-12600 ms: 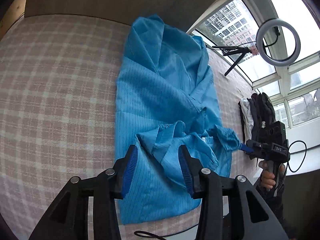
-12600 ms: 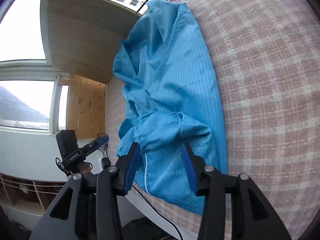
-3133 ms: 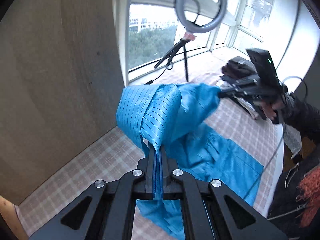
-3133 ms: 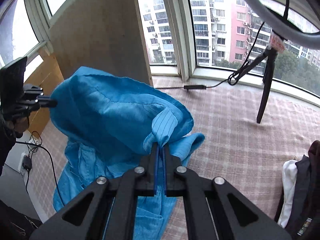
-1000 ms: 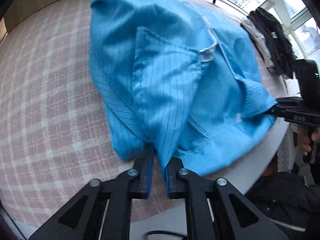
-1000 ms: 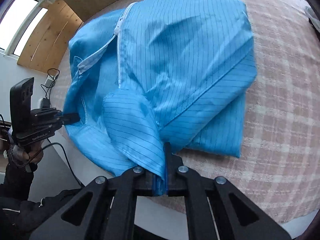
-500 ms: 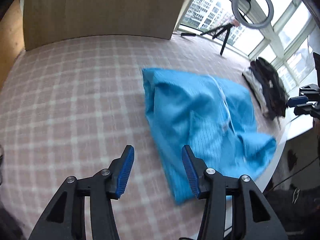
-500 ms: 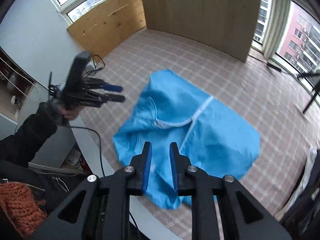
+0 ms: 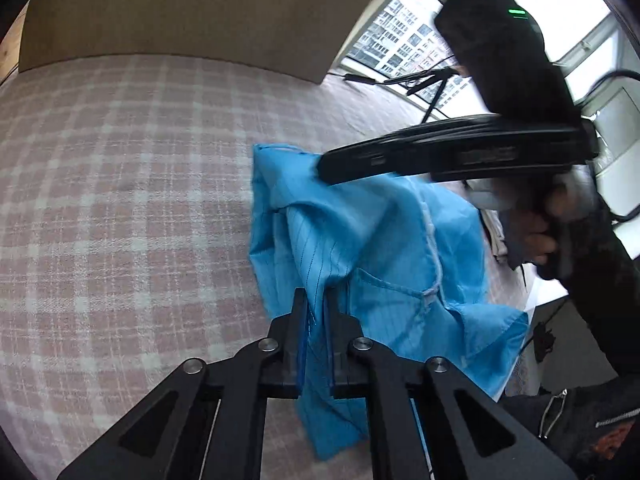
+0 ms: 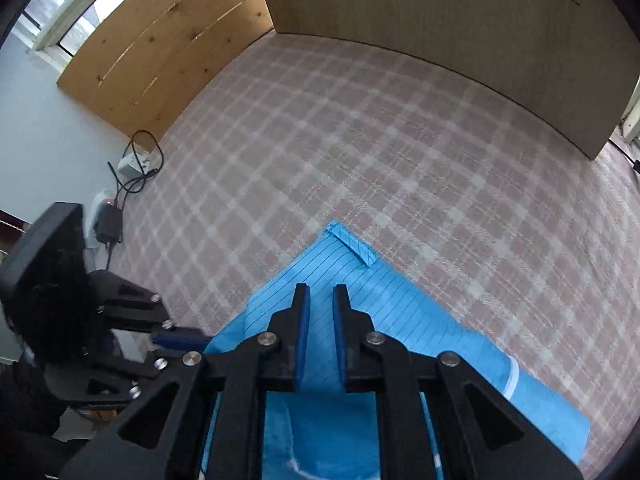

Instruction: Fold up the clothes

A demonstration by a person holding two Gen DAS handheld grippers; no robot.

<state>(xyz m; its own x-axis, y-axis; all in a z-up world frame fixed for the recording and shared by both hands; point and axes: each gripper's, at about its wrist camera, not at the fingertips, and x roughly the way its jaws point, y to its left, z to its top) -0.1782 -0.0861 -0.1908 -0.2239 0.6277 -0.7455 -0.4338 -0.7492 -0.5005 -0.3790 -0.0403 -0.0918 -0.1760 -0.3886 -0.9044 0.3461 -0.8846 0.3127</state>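
A blue pinstriped garment (image 9: 380,240) lies crumpled on the pink plaid bedspread (image 9: 120,200). My left gripper (image 9: 316,312) is shut on a raised fold at its near left edge. In the left wrist view my right gripper (image 9: 326,168) reaches in blurred from the right, over the garment's far corner. In the right wrist view the right gripper (image 10: 320,308) hovers over a flat corner of the garment (image 10: 400,320); its jaws are closing, a narrow gap remains, and no cloth is pinched between them. The left gripper (image 10: 180,338) shows at the garment's left edge.
A wooden board (image 9: 160,12) and windows stand behind the bed. A tripod (image 9: 432,88) sits at the far edge. A power adapter and cable (image 10: 120,184) lie beside a wooden panel (image 10: 160,52). A person's hand (image 9: 536,240) holds the right gripper.
My left gripper, open beside the garment half a second ago, is now shut on its fold. The right gripper swung across over the garment's far corner.
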